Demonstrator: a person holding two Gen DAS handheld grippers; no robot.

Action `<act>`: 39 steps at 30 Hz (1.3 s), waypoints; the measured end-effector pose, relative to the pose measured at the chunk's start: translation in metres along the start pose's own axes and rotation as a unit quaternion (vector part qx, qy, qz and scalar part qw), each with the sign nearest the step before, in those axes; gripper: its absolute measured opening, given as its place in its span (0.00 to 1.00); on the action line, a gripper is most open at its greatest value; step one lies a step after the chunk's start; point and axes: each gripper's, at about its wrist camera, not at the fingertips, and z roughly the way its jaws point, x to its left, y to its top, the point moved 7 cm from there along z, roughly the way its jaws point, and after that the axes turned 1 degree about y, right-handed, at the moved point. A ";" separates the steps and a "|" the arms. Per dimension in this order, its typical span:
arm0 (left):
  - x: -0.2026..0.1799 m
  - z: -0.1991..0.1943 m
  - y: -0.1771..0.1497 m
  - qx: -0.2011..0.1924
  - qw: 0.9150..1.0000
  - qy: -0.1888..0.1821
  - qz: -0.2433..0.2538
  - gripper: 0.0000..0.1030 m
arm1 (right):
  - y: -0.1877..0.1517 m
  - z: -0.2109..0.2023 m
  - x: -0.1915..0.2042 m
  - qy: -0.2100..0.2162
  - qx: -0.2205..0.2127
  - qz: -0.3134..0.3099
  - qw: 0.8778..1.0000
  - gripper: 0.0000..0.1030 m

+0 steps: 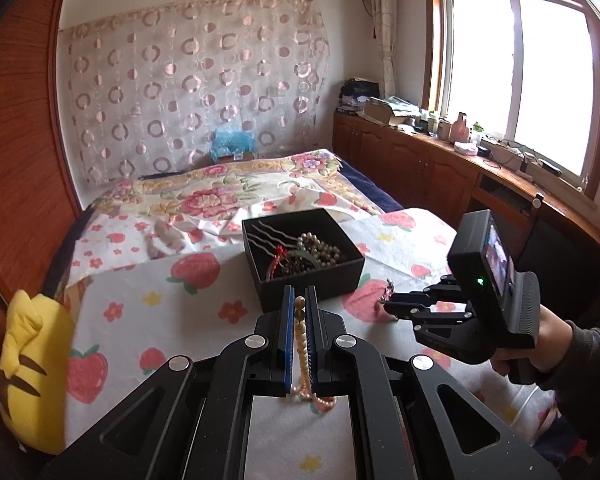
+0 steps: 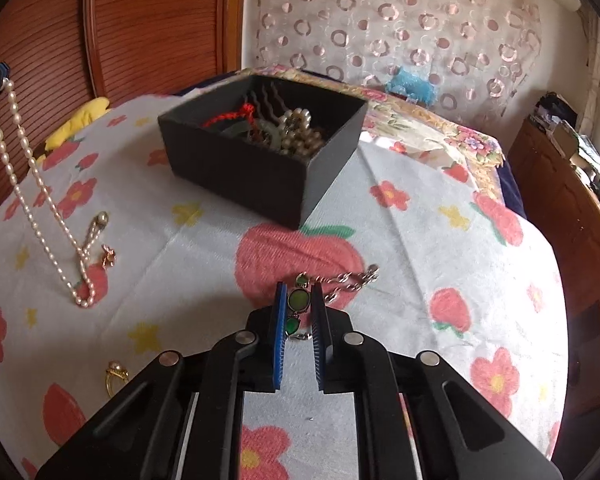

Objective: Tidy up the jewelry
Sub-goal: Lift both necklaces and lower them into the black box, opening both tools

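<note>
A black open box [image 1: 312,276] [image 2: 236,168] sits on the flowered cloth and holds hair pins, a red cord and pearl beads. My left gripper [image 1: 299,300] is shut on a pearl necklace [image 1: 302,360], lifted just short of the box; the strand hangs to the cloth in the right wrist view [image 2: 32,184]. My right gripper [image 2: 299,300] is shut on a green-stone chain bracelet [image 2: 298,300], low over the cloth in front of the box. In the left wrist view it [image 1: 392,306] stands right of the box.
A gold ring [image 2: 115,374] and a small gold charm [image 2: 108,257] lie on the cloth at the left. A yellow plush [image 1: 32,360] sits at the bed's left edge. A wooden cabinet [image 1: 440,168] with clutter runs along the window side.
</note>
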 end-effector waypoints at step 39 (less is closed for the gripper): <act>0.000 0.012 0.139 -0.072 0.996 0.028 0.036 0.04 | 0.119 -0.082 0.002 0.040 -0.143 -0.019 0.989 0.13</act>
